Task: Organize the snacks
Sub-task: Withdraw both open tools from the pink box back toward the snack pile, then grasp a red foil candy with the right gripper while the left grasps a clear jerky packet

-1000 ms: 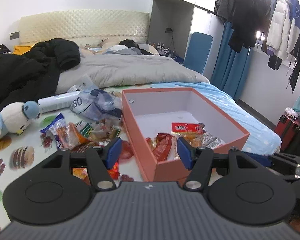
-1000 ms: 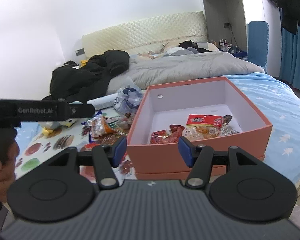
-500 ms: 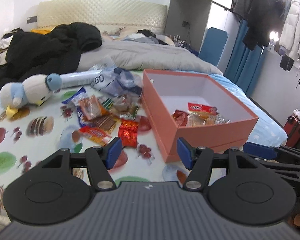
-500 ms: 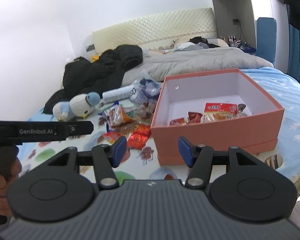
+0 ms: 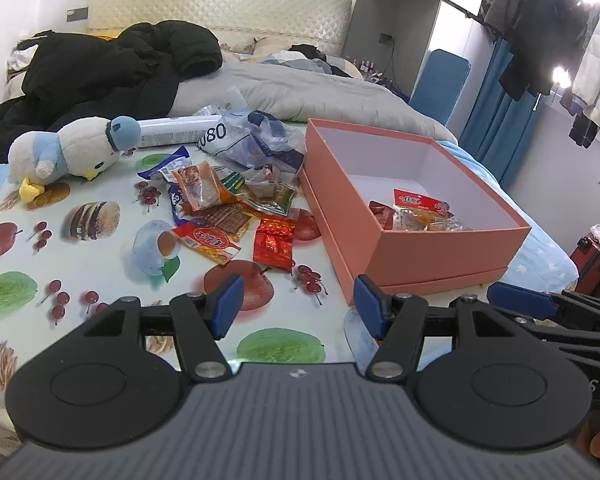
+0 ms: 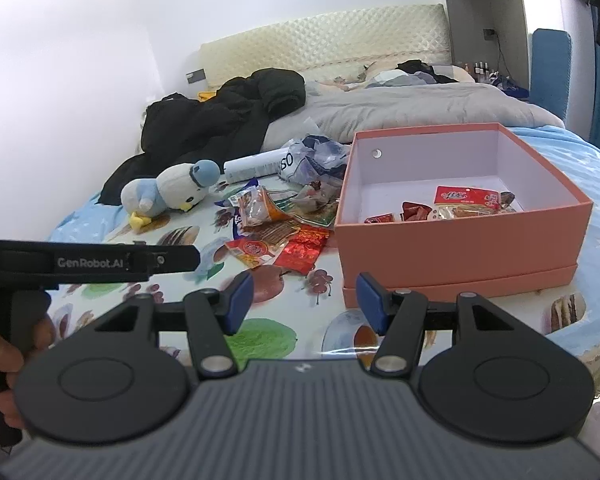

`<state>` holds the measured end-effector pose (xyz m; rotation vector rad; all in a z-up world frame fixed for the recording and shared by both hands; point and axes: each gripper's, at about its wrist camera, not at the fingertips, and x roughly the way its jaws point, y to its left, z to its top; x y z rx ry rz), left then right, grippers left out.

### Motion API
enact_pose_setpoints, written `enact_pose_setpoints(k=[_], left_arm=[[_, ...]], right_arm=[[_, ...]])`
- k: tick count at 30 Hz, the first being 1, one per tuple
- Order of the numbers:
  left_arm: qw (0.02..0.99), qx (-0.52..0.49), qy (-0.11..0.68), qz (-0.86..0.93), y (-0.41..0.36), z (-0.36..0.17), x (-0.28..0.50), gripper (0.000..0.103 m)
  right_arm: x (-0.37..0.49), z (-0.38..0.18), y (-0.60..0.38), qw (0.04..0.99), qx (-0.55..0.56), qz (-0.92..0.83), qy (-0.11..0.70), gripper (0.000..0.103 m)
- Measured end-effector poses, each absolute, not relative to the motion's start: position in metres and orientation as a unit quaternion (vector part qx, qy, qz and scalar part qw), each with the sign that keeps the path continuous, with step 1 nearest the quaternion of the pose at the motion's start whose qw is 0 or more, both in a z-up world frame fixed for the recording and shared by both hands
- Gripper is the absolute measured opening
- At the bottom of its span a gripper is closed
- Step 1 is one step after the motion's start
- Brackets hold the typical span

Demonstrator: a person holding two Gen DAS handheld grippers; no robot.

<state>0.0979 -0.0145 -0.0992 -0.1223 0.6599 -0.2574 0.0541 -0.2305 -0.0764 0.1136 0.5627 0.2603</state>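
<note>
A salmon-pink open box (image 5: 440, 246) (image 6: 460, 250) sits on a fruit-printed cloth on the bed, with a few snack packets (image 5: 416, 210) (image 6: 466, 202) inside. Several loose snack packets (image 5: 224, 216) (image 6: 276, 232) lie in a pile left of it, a red foil one (image 5: 274, 242) nearest. My left gripper (image 5: 296, 308) hovers open and empty over the cloth in front of the pile and box corner. My right gripper (image 6: 304, 300) is open and empty too, just before the box's near left corner. The left gripper's side (image 6: 88, 262) shows at the left of the right wrist view.
A blue-and-white plush bird (image 5: 68, 150), a white tube (image 5: 172, 130) and a crumpled plastic bag (image 5: 256, 142) lie behind the snacks. Black jackets (image 5: 112, 68) and a grey duvet (image 5: 312, 92) cover the far bed. A hand (image 6: 0, 360) grips the left handle. A red suitcase (image 5: 594, 258) stands beside the bed.
Both grippers have pulled back from the box and toward the left, so the snack pile and plush bird now show in full. Their jaws stayed as wide as before.
</note>
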Motion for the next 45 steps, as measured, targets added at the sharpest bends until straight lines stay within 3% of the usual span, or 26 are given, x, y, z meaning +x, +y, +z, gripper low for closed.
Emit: enact_pose_setpoints(k=[25, 45], left_arm=[[0.921, -0.085, 0.372, -0.08, 0.053, -0.164, 0.206, 0.066], [0.881, -0.193, 0.424, -0.088, 0.101, -0.245, 0.341, 0.064]], right_arm=[[0.121, -0.111, -0.161, 0.934, 0.008, 0.179, 0.309, 0.059], [0.237, -0.183, -0.11, 0.938, -0.052, 0.086, 0.331, 0.059]])
